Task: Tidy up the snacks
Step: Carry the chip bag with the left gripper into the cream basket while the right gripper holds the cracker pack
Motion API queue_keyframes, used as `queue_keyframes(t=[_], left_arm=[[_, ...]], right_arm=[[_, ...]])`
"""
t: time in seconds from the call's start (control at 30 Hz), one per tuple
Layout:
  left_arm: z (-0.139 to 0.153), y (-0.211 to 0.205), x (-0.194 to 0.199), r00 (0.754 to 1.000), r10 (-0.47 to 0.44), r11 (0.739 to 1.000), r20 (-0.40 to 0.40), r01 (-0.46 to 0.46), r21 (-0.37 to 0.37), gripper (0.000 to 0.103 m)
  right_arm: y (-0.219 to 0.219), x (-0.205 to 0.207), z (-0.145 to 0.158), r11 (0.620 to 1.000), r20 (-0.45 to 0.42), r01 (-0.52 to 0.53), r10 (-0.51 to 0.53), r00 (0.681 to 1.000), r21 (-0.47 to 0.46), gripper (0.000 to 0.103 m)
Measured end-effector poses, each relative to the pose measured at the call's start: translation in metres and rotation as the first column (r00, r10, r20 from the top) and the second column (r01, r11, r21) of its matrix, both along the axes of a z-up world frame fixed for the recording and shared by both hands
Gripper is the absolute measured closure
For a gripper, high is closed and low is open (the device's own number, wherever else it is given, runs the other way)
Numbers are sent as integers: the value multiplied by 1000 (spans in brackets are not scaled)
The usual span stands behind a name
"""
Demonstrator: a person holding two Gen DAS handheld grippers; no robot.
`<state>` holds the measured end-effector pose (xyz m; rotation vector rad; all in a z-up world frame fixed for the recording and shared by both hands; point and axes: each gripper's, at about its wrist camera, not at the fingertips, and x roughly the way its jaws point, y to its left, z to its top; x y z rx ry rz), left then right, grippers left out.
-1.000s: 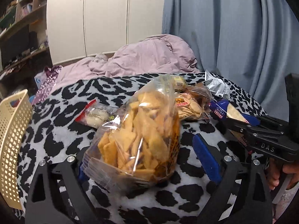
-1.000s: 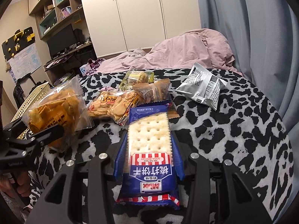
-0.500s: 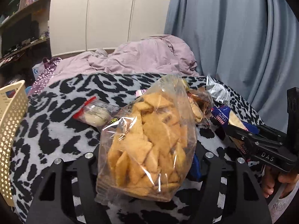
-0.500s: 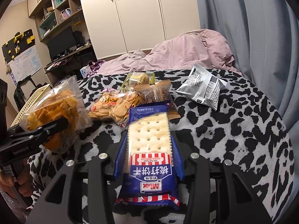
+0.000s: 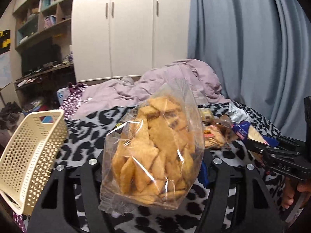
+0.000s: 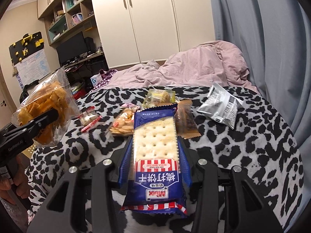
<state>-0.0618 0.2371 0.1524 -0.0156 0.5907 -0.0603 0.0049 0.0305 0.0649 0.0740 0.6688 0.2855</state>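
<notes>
Left tool (image 5: 153,167): closed on clear bag of fried chips (image 5: 155,145), raised above the leopard-print bed cover (image 5: 81,147).
Right tool (image 6: 155,159): clamped on blue soda biscuit pack (image 6: 155,155).
Left view only: cream perforated basket (image 5: 29,155), lower left.
Right view only: silver packet (image 6: 219,104), brown packet (image 6: 185,120), red-edged packet (image 6: 89,119), all lying on the cover.

The clear bag of golden crackers (image 5: 153,151) hides the left tool's (image 5: 153,167) fingertips and the bed beyond it. To that tool's left, the cream perforated basket (image 5: 33,153) is cut off by the frame edge. The soda biscuit pack (image 6: 155,155) covers the right tool's (image 6: 155,153) fingertips; print on the silver packet (image 6: 221,106) ahead to its right is too small to read.
</notes>
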Motion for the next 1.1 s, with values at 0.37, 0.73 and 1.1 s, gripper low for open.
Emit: queue_keyframes(t=[0.37, 0.73, 1.1], left_arm=[[12, 62, -13, 984, 174, 985, 46, -175, 12, 35], [20, 122, -28, 933, 350, 935, 81, -354, 37, 35], [11, 188, -43, 861, 505, 862, 57, -507, 15, 35]], right_arm=[[40, 3, 8, 997, 12, -78, 78, 997, -12, 59], [78, 9, 8, 987, 2, -158, 158, 987, -22, 59], [115, 13, 3, 971, -18, -234, 233, 972, -45, 59]])
